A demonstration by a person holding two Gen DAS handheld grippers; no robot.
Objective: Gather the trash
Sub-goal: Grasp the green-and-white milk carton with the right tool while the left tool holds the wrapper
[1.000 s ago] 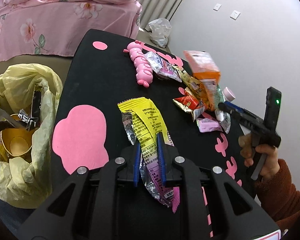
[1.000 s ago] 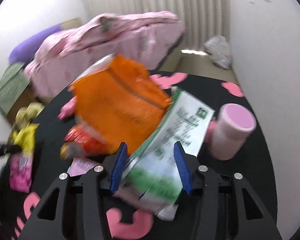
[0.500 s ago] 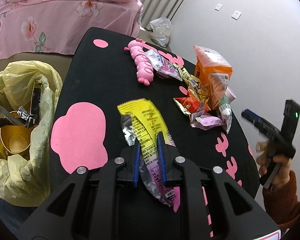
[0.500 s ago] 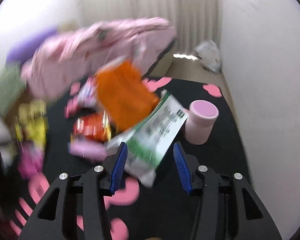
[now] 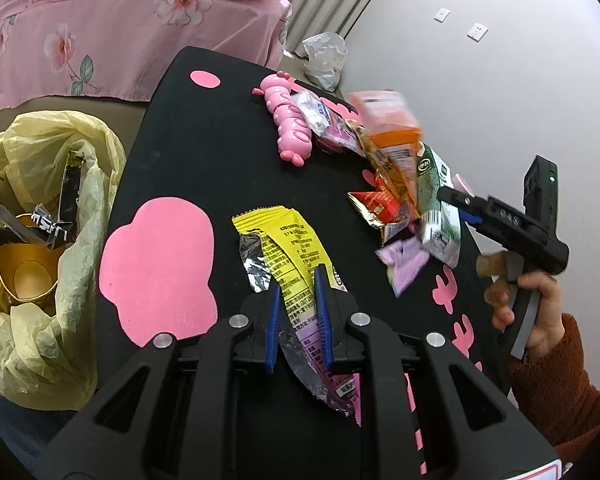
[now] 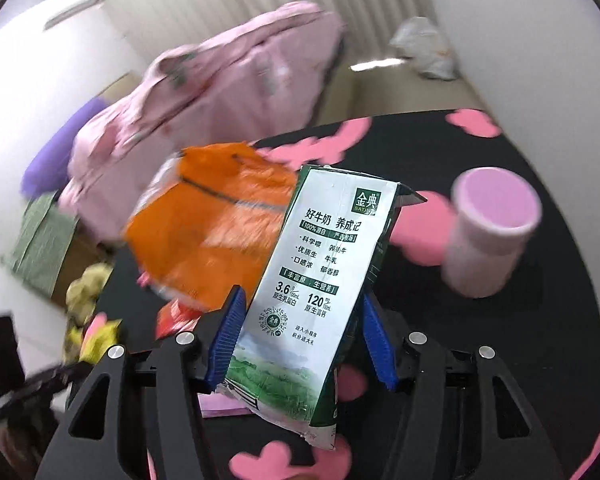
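While most of the litter is still out, both claws have something between their fingers.

Table (image 5: 204,128): black top with pink shapes, running ahead of both claws; far from cleared.

Trash bag (image 5: 40,320): yellow, open-mouthed, off the table edge to the left of the left claw; already holds a gold cup and some dark wrappers. That is the done part, as far as I can judge.

Litter heap (image 5: 384,196): orange packet, red wrapper, purple scrap and others, ahead and to the right of the left claw, just left of the right claw. All still to collect.

Milk carton (image 6: 320,280): green and white, flattened, standing between the right claw's fingers; the orange packet (image 6: 216,224) sits just behind it to the left.

Yellow wrapper (image 5: 288,252): long, silver-lined, lying on the table and running back between the left claw's fingers.

Pink tub (image 6: 492,232): ahead and to the right of the right claw, untouched.

Left claw (image 5: 296,320): nearly closed, pinching the yellow wrapper.

Right claw (image 6: 300,336): jaws opening, carton between them; whether the pads press it I cannot tell for sure.

Left to do: bag both items, then the heap.
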